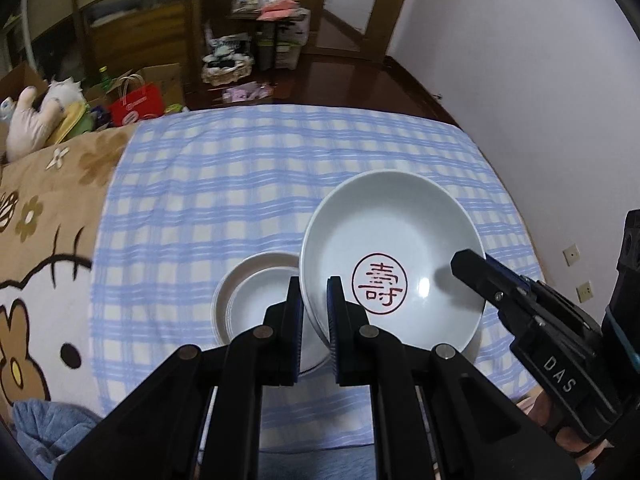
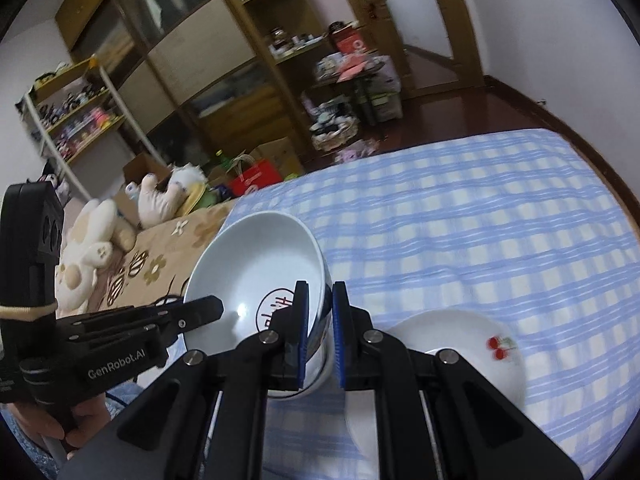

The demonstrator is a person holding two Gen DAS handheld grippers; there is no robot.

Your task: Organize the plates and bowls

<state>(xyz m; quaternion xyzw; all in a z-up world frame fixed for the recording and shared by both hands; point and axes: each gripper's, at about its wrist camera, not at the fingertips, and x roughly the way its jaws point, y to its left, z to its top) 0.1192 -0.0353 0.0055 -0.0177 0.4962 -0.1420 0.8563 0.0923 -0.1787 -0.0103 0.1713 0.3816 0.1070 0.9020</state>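
Jaws on both grippers are nearly closed, each pinching the rim of the same white bowl from opposite sides. The left gripper clamps the bowl's near-left wall between its blue pads; the right gripper bites the opposite wall, one finger inside, one outside against the blue pattern. Held this way, the bowl, with a red seal character printed in its bottom, hangs tilted in the air over the bed, not resting on anything.

Directly behind and below it in the left wrist view sits a stack of small white plates on the blue checked sheet. To the bowl's other side, in the right wrist view, a white plate with a cherry print lies flat on the same sheet.

My read is that the step in hand is carrying the bowl to its place among the dishes. The next move calls for both hands travelling together, levelling the bowl, lowering it gently, and only then letting the jaws loosen, since uneven pull could twist the rim free.
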